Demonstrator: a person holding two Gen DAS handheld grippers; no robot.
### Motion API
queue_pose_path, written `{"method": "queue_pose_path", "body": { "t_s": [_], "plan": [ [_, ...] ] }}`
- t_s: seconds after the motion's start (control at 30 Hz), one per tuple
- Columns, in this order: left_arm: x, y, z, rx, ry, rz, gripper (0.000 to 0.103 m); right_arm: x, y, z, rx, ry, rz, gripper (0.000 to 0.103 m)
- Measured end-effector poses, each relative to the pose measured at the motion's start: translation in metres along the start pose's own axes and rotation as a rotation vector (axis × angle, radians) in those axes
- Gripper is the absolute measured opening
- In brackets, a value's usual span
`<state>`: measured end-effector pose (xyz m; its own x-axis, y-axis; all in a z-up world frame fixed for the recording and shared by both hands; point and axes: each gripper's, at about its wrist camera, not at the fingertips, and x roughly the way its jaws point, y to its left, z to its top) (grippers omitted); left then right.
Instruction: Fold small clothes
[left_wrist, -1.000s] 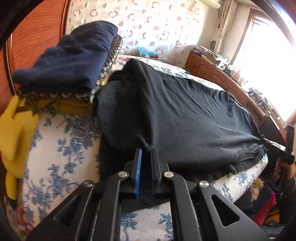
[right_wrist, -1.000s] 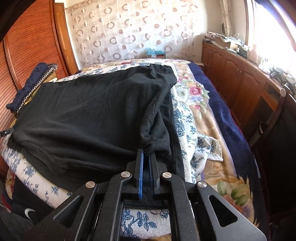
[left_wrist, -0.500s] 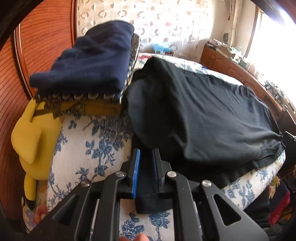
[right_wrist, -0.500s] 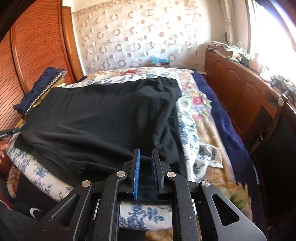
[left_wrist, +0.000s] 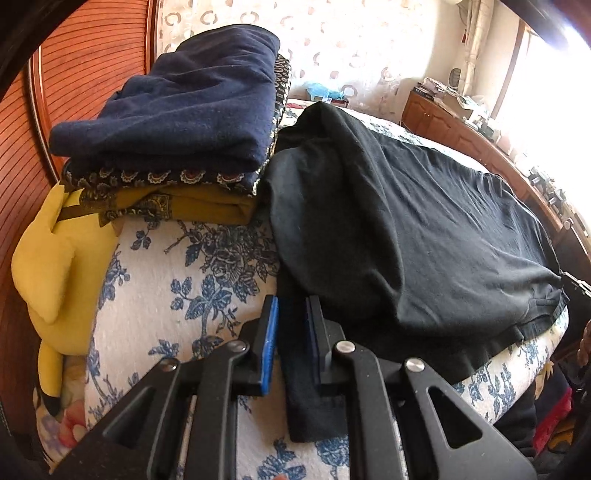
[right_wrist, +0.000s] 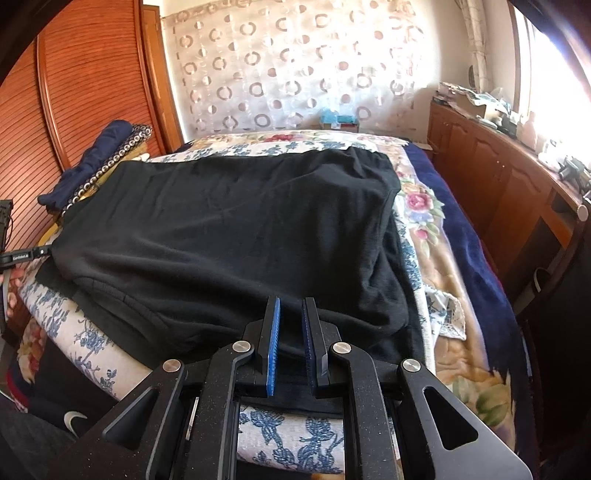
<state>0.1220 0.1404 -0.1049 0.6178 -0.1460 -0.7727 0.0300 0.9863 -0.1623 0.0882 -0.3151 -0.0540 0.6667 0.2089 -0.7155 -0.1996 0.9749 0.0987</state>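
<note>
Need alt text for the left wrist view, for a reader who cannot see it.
A black garment lies spread over a blue-floral bedspread, one strip of it running between the slightly parted pads of the left gripper. Behind, a folded navy garment tops a stack beside a yellow plush toy.

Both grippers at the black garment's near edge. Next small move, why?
Probably draw both straight back off the cloth. The left gripper and right gripper have just been opening; jaws apart, the edge of the black knit garment lies loose between them. It lies doubled over on the blue-floral white quilt, so this fold looks released.
</note>
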Motion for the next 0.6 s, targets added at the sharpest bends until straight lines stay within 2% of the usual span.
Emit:
{"method": "queue_pose_path", "body": {
  "t_s": [0.13,0.27,0.6],
  "plan": [
    [0.003,0.009,0.009,-0.045,0.024,-0.055,0.013,0.003,0.000,-0.003,0.003,0.004,0.005,0.010],
    [0.008,0.022,0.015,-0.113,0.025,-0.169,0.020,0.003,-0.002,-0.005,0.011,0.006,0.009,0.010],
    [0.014,0.017,0.019,-0.125,0.079,-0.258,0.024,0.006,-0.004,-0.010,0.015,0.010,0.012,0.010]
  ]
}}
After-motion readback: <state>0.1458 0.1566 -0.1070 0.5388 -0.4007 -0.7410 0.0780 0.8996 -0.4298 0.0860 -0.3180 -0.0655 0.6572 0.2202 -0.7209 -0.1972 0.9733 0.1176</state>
